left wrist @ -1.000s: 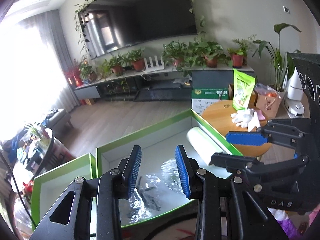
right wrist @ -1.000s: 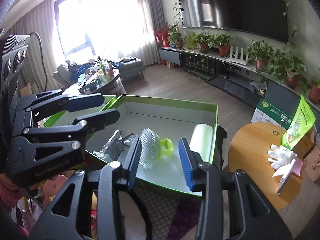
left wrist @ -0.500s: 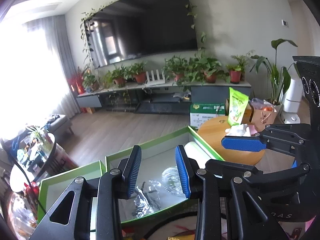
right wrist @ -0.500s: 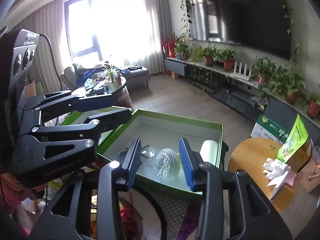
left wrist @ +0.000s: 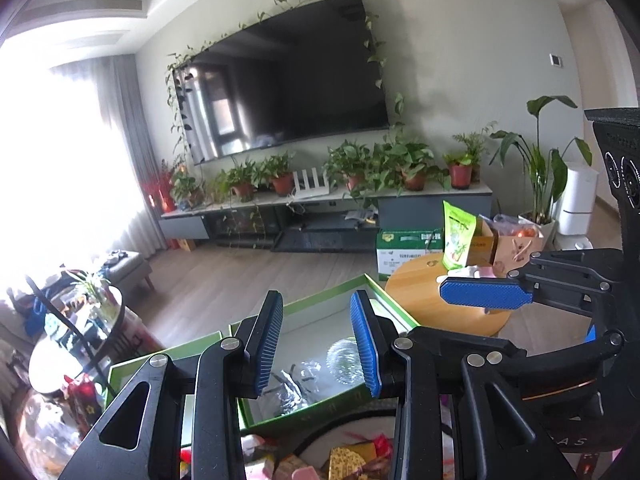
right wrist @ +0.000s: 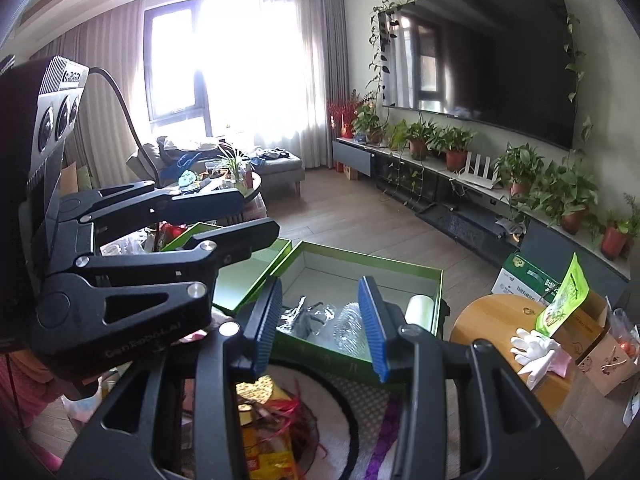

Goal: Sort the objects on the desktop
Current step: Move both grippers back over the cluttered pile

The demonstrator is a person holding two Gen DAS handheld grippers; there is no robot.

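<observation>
A green-edged open box (left wrist: 320,308) (right wrist: 368,268) lies ahead and below both grippers. Inside it are a silvery wire scrubber (left wrist: 340,360) (right wrist: 348,326), crinkled clear bags with dark parts (left wrist: 294,384) (right wrist: 310,316) and a white roll (right wrist: 420,310) along its right wall. My left gripper (left wrist: 318,342) is open and empty, raised above the near rim. My right gripper (right wrist: 322,328) is open and empty, also raised above the near rim. Each gripper shows in the other's view, the right one (left wrist: 516,304) and the left one (right wrist: 224,216), side by side.
A second green lid or tray (left wrist: 168,354) (right wrist: 240,280) lies left of the box. Colourful packets (right wrist: 264,432) (left wrist: 352,460) lie on a white round mat below the grippers. A round wooden table (right wrist: 492,320) (left wrist: 424,296) with white gloves (right wrist: 534,346) and a green pouch (left wrist: 458,240) stands right.
Both grippers have risen and pulled back from the box, so it looks smaller and lower. The scrubber's green handle is now hidden behind my right finger. Both jaws stay open and empty.
</observation>
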